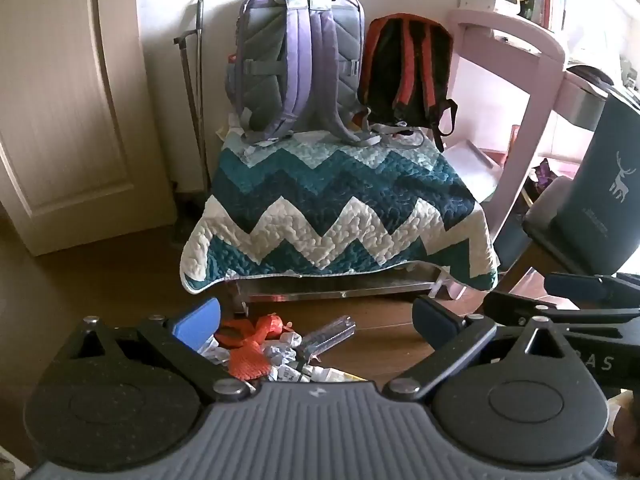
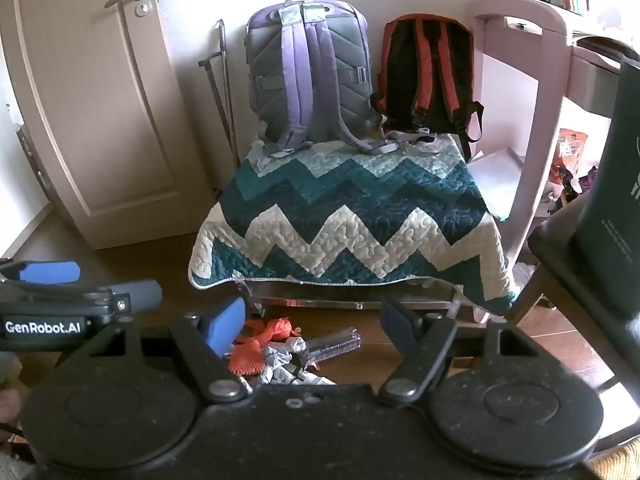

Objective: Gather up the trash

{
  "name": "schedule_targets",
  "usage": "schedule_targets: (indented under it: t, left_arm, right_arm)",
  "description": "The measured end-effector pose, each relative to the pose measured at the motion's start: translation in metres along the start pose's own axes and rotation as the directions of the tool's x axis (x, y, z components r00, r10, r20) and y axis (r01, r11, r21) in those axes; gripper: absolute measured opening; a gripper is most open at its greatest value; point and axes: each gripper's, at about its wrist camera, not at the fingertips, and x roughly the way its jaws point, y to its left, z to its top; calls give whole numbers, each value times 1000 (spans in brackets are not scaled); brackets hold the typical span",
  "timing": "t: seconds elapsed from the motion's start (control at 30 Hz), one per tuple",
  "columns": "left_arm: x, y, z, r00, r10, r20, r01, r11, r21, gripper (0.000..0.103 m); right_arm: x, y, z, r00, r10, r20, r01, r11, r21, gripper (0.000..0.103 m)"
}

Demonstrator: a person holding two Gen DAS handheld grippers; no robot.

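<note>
A small trash pile lies on the wooden floor in front of a quilt-covered bench. It holds an orange net (image 1: 248, 346) (image 2: 256, 346), crumpled paper (image 1: 282, 350) (image 2: 280, 356) and a clear plastic pack (image 1: 330, 332) (image 2: 336, 342). My left gripper (image 1: 316, 318) hangs open above and just short of the pile, nothing between its blue pads. My right gripper (image 2: 312, 322) is open too, also above the pile and holding nothing. Each gripper shows in the other's view: the right gripper (image 1: 560, 296) at the right edge, the left gripper (image 2: 92, 282) at the left edge.
The zigzag quilt (image 1: 336, 216) (image 2: 348, 228) drapes over a metal-framed bench behind the pile. A purple backpack (image 1: 296, 60) and a red-black backpack (image 1: 408, 68) stand on it. A door (image 1: 68, 100) is at the left. A pink desk (image 1: 520, 80) and a chair bearing a dark teal bag (image 1: 600, 196) are at the right.
</note>
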Motion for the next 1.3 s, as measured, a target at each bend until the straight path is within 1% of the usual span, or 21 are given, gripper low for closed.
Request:
schedule_targets:
  t: [0.13,0.3,0.33,0.43,0.47,0.6,0.77,1.3]
  left_arm:
    - [1,2,1,1000,-12,-17,12,1000,-7,103]
    - [-3,1,1,1000,-9,17,8,999,36,103]
    - [-4,-8,0,1000,-15,27,13,999,46,103]
    - [-4,-12,1,999,-20,42,17,998,68,103]
    - [-4,-12,1,999,-18,45,15,997,71,103]
    - [-7,-9,0,997,-29,71,25,999,45,103]
    - [-2,-4,2,997,-26,67,25,1000,16,103]
    - [-3,-4,1,998,-34,44,35,999,-10,103]
  right_arm:
    - [-1,-1,-3,1000,-5,3,5,1000,3,75]
    - [1,-4,3,1000,-11,-6,11,1000,9,75]
    - [-1,-3,2,1000,-10,-3,10,1000,9,75]
    - [0,-2,4,1000,-15,5,15,1000,6,75]
    - [-4,1,-3,999,-25,22,25,1000,9,75]
    - [-7,0,-1,999,-41,34,41,999,20,75]
    - [-7,0,0,998,-55,34,54,998,29,75]
    - [-9,0,-1,998,-60,37,59,998,28,75]
